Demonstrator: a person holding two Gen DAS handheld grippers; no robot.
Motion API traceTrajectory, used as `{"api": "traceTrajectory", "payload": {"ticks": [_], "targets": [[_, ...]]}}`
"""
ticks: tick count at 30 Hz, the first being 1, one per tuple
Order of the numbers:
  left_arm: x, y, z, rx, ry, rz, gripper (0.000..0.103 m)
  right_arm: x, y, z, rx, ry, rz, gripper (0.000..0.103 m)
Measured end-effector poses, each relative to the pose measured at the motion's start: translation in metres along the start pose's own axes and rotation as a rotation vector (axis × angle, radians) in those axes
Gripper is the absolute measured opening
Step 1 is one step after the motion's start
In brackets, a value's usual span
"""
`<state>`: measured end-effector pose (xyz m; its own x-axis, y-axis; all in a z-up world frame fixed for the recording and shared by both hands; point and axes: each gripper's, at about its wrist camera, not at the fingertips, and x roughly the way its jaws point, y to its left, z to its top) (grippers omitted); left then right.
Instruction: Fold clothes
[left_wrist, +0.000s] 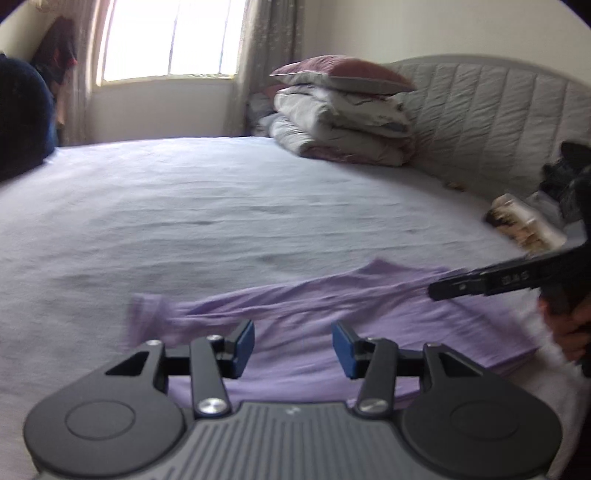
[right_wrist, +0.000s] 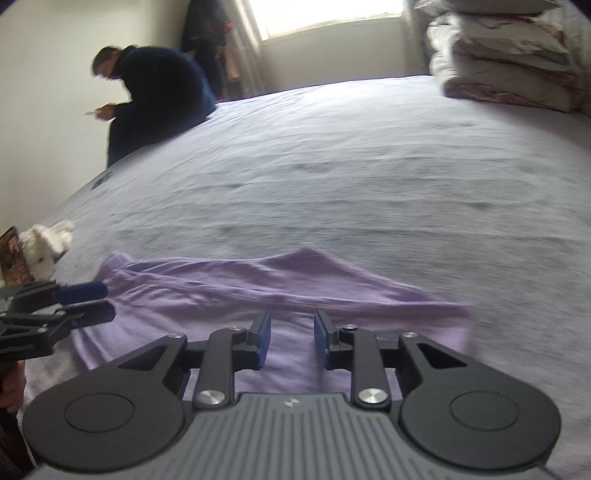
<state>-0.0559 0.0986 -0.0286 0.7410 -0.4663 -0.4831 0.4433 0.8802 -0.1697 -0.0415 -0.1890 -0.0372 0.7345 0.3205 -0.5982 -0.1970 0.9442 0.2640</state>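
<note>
The lilac garment lay on the bed near its front edge, partly doubled over itself, with a long sleeve drawn out flat toward the left and a layered edge showing at the right. Whether this was a half-made fold or a nearly finished one, the views did not settle. It looked a thin, soft knit: light, limp, apt to crease and to slide on the smooth sheet, so any hold would best be taken at a hem, cuff or folded edge, pinching all layers together, rather than mid-cloth.

The left tool hovered just above the garment with its blue pads parted and nothing between them. The right tool also stood over the cloth, its jaws apart by a narrower gap and likewise empty.

Farther out, a white soft toy sat near the sleeve end, stacked bedding lay by the headboard, and a person in dark clothes sat at the far edge.
</note>
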Motion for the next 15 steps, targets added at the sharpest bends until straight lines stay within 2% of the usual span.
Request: {"api": "traceTrajectory", "payload": {"ticks": [3, 8, 12, 15], "targets": [[0.010, -0.018, -0.001, -0.024, 0.014, -0.085, 0.049, -0.019, -0.025, -0.002, 0.059, -0.009, -0.018, 0.037], [0.026, -0.058, -0.006, 0.064, 0.049, -0.175, 0.050, -0.045, -0.058, -0.012, 0.166, 0.036, -0.018, 0.041], [0.039, -0.089, -0.011, 0.135, 0.076, -0.246, 0.052, -0.056, -0.072, -0.027, 0.252, 0.112, 0.056, 0.042], [0.047, -0.108, -0.014, 0.186, 0.093, -0.294, 0.053, -0.060, -0.082, -0.040, 0.355, 0.185, 0.161, 0.042]]}}
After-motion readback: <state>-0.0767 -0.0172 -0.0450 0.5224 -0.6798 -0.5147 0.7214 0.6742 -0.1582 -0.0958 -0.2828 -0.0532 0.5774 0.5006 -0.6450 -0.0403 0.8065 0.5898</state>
